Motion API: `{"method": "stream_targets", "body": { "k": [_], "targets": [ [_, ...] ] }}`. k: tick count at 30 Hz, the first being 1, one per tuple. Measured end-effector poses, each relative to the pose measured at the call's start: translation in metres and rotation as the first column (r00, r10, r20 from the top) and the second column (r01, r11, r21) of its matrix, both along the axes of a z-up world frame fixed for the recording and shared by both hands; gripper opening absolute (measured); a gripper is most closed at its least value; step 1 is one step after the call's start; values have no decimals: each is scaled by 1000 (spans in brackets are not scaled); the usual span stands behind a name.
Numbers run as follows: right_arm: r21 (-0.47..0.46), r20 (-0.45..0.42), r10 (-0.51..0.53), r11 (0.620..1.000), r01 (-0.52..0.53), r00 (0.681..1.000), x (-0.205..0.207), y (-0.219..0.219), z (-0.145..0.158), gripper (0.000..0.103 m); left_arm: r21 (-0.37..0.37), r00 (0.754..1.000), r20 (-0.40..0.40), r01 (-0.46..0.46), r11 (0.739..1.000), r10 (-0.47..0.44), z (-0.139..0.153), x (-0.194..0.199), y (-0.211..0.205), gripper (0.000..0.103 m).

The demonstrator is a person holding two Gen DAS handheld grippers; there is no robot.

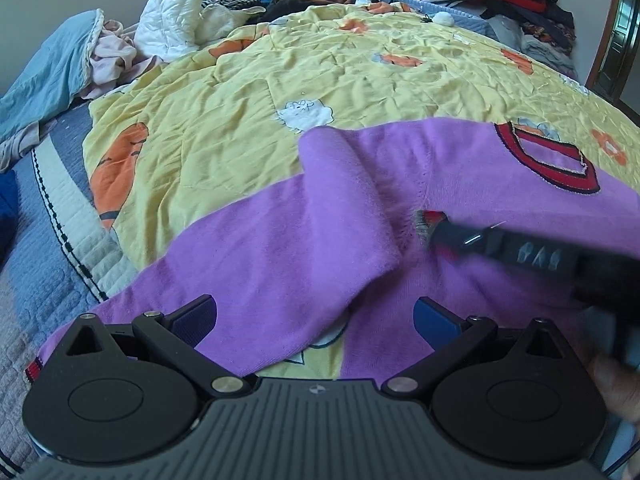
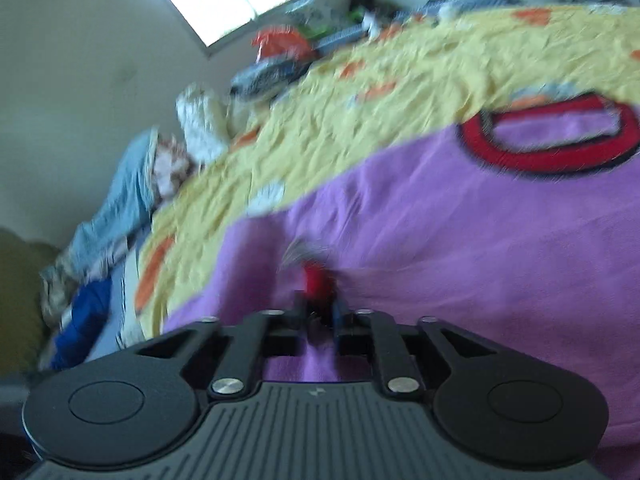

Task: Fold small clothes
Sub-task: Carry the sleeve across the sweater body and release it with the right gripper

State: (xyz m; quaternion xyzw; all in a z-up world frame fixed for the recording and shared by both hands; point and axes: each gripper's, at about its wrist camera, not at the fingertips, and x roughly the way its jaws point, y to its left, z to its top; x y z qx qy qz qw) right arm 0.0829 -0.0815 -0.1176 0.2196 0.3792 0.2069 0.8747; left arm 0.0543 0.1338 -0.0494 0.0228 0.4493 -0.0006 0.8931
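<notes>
Purple top (image 1: pixel 460 184) lies flat on yellow quilt (image 1: pixel 240 120). Soft, light, floppy; grab edges or cuffs. Right gripper (image 2: pixel 320 304) pinched tight on red cuff (image 2: pixel 316 280). Left gripper (image 1: pixel 316 316) open wide over sleeve (image 1: pixel 280 248), holding nothing.

A purple knit top (image 1: pixel 280 232) lies spread on the yellow quilt (image 1: pixel 224 128), its red-trimmed neckline (image 1: pixel 548 164) toward the far side. One sleeve (image 1: pixel 344 184) is folded back over the body, forming a thick ridge that runs from the quilt's sheep print down toward the near edge. A red striped cuff (image 1: pixel 34 370) shows at the near left corner. A red cuff end (image 2: pixel 318 280) is pinched up off the body near the sleeve's fold.
</notes>
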Motion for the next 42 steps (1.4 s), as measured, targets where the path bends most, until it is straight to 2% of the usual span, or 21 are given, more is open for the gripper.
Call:
{"method": "stream_targets", "body": {
  "k": [2, 5, 9, 12, 15, 16, 18, 20, 21, 23, 25, 26, 27, 29, 32, 34, 37, 38, 40, 41, 42],
  "targets": [
    [35, 41, 15, 999, -16, 999, -13, -1, 6, 71, -7, 1000, 5, -5, 1000, 5, 2, 1, 2, 103],
    [29, 100, -21, 999, 18, 995, -38, -21, 22, 71, -28, 1000, 15, -2, 1000, 3, 6, 5, 0, 103],
    [-67, 170, -169, 981, 183, 971, -76, -86, 39, 71, -66, 998, 44, 41, 997, -39, 10, 20, -13, 103],
    [-131, 191, -331, 924, 358, 924, -96, -162, 48, 71, -130, 994, 59, 104, 986, -97, 12, 36, -28, 103],
    [-146, 177, -500, 838, 525, 847, -101, -248, 50, 71, -189, 981, 87, 185, 964, -171, 5, 51, -51, 103],
    [-131, 151, -546, 815, 564, 824, -98, -277, 47, 72, -190, 979, 79, 199, 961, -187, -1, 58, -59, 103],
    [-69, 38, -609, 789, 610, 792, -86, -329, 33, 71, -187, 974, 46, 225, 956, -220, -13, 68, -74, 103],
    [-31, -35, -610, 792, 609, 792, -76, -360, 18, 70, -158, 971, 25, 240, 958, -239, -24, 74, -85, 103],
    [-14, -68, -609, 793, 610, 790, -71, -368, 12, 60, -131, 970, 17, 241, 962, -241, -29, 74, -88, 103],
    [40, -97, -572, 815, 578, 814, -63, -375, 4, 48, -87, 968, 13, 249, 965, -249, -37, 73, -93, 103],
    [7, -121, -541, 838, 546, 832, -52, -366, -2, 36, -47, 968, -7, 252, 967, -252, -45, 74, -93, 103],
    [-4, -120, -526, 848, 530, 842, -48, -363, -5, 14, -35, 967, -13, 256, 966, -256, -48, 74, -94, 103],
    [-12, -110, -519, 853, 521, 848, -46, -361, -6, 7, -32, 966, -11, 259, 965, -260, -51, 74, -93, 103],
    [-80, -22, -522, 851, 519, 852, -47, -350, 8, 6, -32, 965, -2, 263, 964, -263, -50, 72, -90, 103],
    [-161, 132, -497, 843, 514, 857, -51, -334, 49, 5, -12, 963, -3, 268, 963, -268, -47, 76, -93, 103],
    [-235, 197, -465, 832, 502, 863, -46, -326, 69, 5, 12, 962, 7, 271, 962, -271, -46, 78, -98, 103],
    [-383, 170, -461, 783, 490, 871, -21, -332, 54, 5, 29, 958, 23, 285, 958, -286, -48, 79, -103, 103],
    [-422, 111, -466, 778, 466, 878, -9, -338, 39, 6, 27, 956, 31, 291, 956, -292, -49, 78, -103, 103],
    [-488, -2, -492, 761, 428, 871, 4, -347, 15, 7, 31, 958, 35, 285, 958, -286, -50, 79, -98, 103],
    [-482, 7, -493, 761, 435, 870, -3, -347, 16, 8, 39, 958, 33, 284, 958, -285, -48, 80, -95, 103],
    [-463, 30, -493, 764, 450, 869, -14, -344, 21, 18, 58, 960, 37, 277, 959, -279, -47, 79, -90, 103]
  ]
}}
